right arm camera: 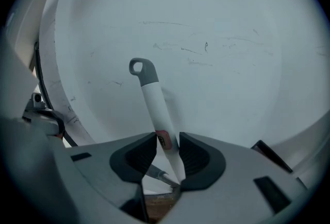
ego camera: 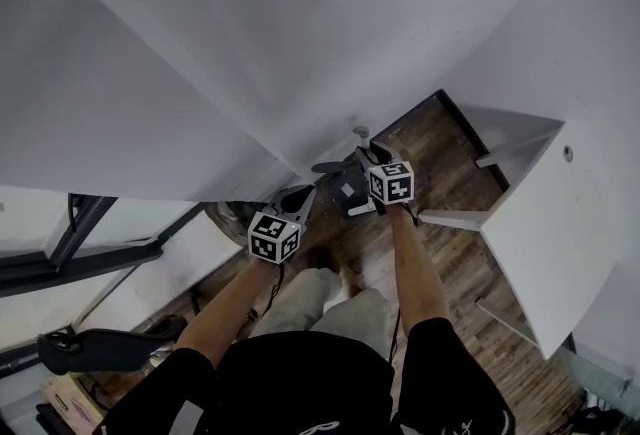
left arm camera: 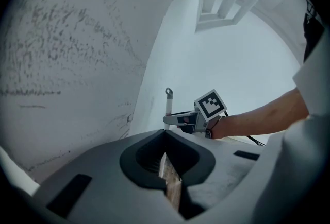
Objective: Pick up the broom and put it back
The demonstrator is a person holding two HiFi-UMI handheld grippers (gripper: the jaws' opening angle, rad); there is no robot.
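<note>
The broom shows only as a white handle (right arm camera: 153,98) with a grey looped top, standing upright close to a curved white wall (ego camera: 300,33). My right gripper (right arm camera: 168,140) is shut on the handle just below its red label, both pads against it. In the head view that gripper (ego camera: 350,166) is held out at the wall, with the handle's grey top (ego camera: 360,133) just above it. From the left gripper view, the handle (left arm camera: 168,100) rises out of the right gripper (left arm camera: 178,119). My left gripper (left arm camera: 165,136) is shut on nothing, lower and to the left (ego camera: 303,195). The broom's head is hidden.
Wooden floor (ego camera: 450,173) runs below the wall. A white cabinet (ego camera: 545,223) with shelves stands at the right. A dark window frame (ego camera: 90,223) is at the left, with a black chair part (ego camera: 100,348) and a cardboard box (ego camera: 70,398) in the lower left corner.
</note>
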